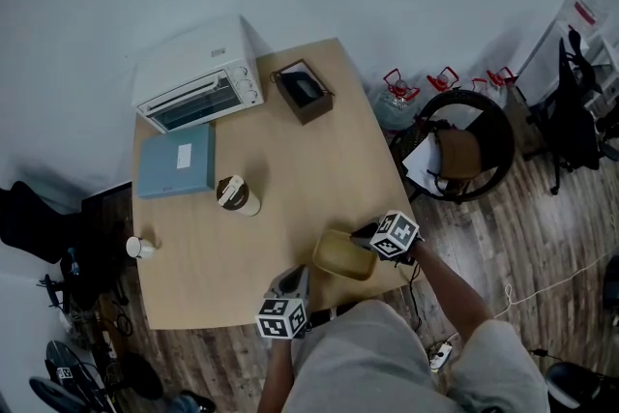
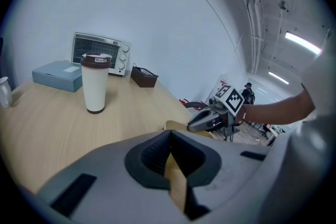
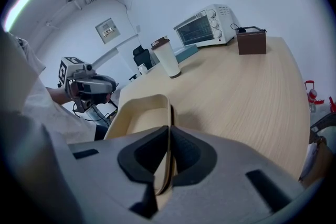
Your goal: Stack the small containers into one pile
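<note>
A shallow tan container (image 1: 343, 256) sits low over the front right corner of the wooden table (image 1: 290, 160). My right gripper (image 1: 366, 232) is shut on its right rim, and in the right gripper view the cream wall (image 3: 139, 118) runs between the jaws (image 3: 169, 134). My left gripper (image 1: 298, 274) is shut at the container's near left edge. A tan strip of the container (image 2: 176, 126) runs into the slit of its jaws (image 2: 170, 136). The right gripper (image 2: 202, 120) shows beyond the container in the left gripper view. The left gripper (image 3: 92, 84) shows at the left of the right gripper view.
On the table stand a white toaster oven (image 1: 198, 77), a blue flat box (image 1: 176, 160), a white tumbler with a brown lid (image 1: 237, 193), a brown open box (image 1: 303, 90) and a small white cup (image 1: 140, 248). A round chair (image 1: 464, 145) stands at the right.
</note>
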`<state>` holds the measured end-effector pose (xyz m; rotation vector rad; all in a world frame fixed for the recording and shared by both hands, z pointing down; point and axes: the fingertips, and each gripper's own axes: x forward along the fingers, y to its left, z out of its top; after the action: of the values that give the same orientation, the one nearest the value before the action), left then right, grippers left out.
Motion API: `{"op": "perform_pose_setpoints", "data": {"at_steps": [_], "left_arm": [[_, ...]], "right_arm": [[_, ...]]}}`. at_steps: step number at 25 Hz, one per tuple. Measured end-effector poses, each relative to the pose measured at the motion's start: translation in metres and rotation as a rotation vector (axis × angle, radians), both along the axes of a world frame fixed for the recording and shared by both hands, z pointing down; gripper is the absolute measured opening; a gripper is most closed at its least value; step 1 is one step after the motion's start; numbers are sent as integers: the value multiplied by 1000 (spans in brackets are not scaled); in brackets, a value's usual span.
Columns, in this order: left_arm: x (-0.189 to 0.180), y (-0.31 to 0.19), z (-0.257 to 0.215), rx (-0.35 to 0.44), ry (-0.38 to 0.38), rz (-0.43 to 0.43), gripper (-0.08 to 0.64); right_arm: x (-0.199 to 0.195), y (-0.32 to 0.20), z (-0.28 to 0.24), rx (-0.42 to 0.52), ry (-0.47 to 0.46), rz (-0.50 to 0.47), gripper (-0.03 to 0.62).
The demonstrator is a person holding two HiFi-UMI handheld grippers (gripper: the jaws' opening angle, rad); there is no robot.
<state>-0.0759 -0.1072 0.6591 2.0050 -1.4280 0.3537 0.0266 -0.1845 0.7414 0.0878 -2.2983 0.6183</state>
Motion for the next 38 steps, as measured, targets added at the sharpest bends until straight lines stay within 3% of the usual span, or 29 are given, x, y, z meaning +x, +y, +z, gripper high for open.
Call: {"op": "perform_pose_setpoints", "data": {"at_steps": [15, 22, 31, 38], "left_arm": [[0, -2, 1, -5, 0, 6, 5], [-3, 2, 3, -21, -2, 17, 6], [-1, 2, 4, -30, 2, 134, 6], [-13, 17, -8, -14, 0, 250, 6]], "right_arm": [[1, 0, 6, 72, 48, 19, 22], [2, -8, 6, 185, 82, 66, 57], [13, -3, -14, 206, 56, 252, 60], [24, 24, -40, 216, 12, 534, 60]]}}
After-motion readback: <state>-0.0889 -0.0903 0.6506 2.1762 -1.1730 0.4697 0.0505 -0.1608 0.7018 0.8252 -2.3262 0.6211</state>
